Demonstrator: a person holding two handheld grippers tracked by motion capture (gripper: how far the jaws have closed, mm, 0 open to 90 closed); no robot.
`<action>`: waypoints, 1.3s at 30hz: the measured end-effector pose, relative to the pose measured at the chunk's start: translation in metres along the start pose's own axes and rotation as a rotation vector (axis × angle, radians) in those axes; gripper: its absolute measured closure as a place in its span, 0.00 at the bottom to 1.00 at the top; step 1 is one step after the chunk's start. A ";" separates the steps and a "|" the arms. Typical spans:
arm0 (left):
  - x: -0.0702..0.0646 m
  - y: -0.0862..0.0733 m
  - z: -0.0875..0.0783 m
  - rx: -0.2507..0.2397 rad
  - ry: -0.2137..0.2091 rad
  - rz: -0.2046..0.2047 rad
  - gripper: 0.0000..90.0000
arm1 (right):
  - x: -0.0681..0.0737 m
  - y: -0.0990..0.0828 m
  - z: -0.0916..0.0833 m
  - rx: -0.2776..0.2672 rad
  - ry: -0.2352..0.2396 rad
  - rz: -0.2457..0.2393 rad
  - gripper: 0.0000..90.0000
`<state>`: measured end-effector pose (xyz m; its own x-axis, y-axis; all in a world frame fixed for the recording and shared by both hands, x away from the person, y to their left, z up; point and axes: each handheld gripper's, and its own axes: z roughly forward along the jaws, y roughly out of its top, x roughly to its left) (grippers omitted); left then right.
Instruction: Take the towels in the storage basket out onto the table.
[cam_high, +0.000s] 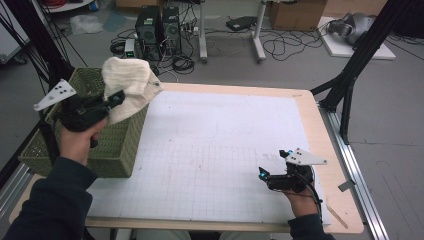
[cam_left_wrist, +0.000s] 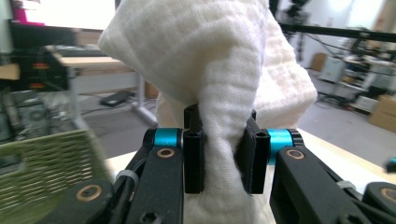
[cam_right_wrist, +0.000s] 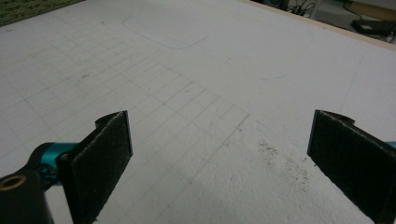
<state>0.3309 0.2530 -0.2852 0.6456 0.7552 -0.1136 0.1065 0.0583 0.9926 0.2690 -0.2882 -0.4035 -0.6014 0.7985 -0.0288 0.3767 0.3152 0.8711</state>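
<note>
Left claw (cam_left_wrist: 219, 161): pinching a bunched fold of the cream cloth between its two black pads, which press in on the fabric from both sides; in the high view the left claw (cam_high: 116, 98) is raised in the person's left hand (cam_high: 80, 140) above the green basket.
Cream cloth (cam_high: 127, 85): a soft waffle-weave cloth held up in the air at the left side of the bench, billowing above the pinch point and drooping over the near right corner of the basket; in the left gripper view the cloth (cam_left_wrist: 210, 60) rises well above the pads and more of it hangs below them.
Green basket (cam_high: 107, 147): a woven rectangular basket at the left edge of the bench, just under the cloth.
Right claw (cam_right_wrist: 219, 156): spread wide with nothing between the pads, hovering low over the white gridded sheet; in the high view the right claw (cam_high: 272, 167) sits near the front right of the bench in the person's right hand (cam_high: 300, 195), well apart from the cloth.
Bench (cam_high: 320, 130): a light wooden top covered by a white gridded sheet (cam_high: 220, 150).
Floor beyond: cables, computer towers and cardboard boxes.
</note>
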 end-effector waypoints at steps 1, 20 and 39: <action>-0.005 -0.001 0.003 0.000 -0.018 0.001 0.83 | 0.000 0.000 0.000 0.001 -0.001 -0.003 0.06; -0.085 -0.062 0.076 0.163 -0.245 0.055 0.82 | -0.001 -0.001 -0.001 0.005 -0.003 0.003 0.06; -0.129 -0.128 0.124 0.333 -0.345 0.040 0.80 | -0.003 -0.003 -0.002 0.006 -0.009 0.006 0.06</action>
<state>0.3274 0.0672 -0.4031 0.8614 0.4885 -0.1396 0.2769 -0.2211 0.9351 0.2680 -0.2927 -0.4051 -0.5928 0.8049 -0.0283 0.3847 0.3138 0.8681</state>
